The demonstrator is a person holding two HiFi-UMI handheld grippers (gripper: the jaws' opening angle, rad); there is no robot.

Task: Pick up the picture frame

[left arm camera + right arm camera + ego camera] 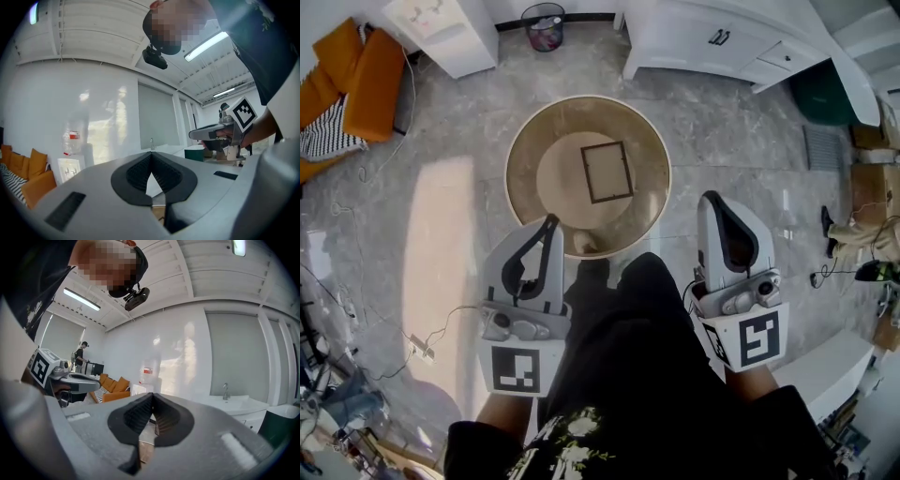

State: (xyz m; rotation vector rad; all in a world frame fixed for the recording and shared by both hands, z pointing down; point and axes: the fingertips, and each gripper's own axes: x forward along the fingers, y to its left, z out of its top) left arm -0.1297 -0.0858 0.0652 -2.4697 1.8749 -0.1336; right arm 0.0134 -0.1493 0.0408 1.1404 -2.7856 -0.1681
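well, picture frame [607, 172] flat on round table [528, 141], untouched

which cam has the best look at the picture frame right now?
Head view. The frame lies flat on the round table, with its whole outline visible from above and nothing covering it. Both gripper views look level across the room at walls and ceiling; neither shows the frame.

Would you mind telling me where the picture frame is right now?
In the head view, the picture frame lies flat near the middle of the round table, beyond the left gripper and the right gripper, touching neither.
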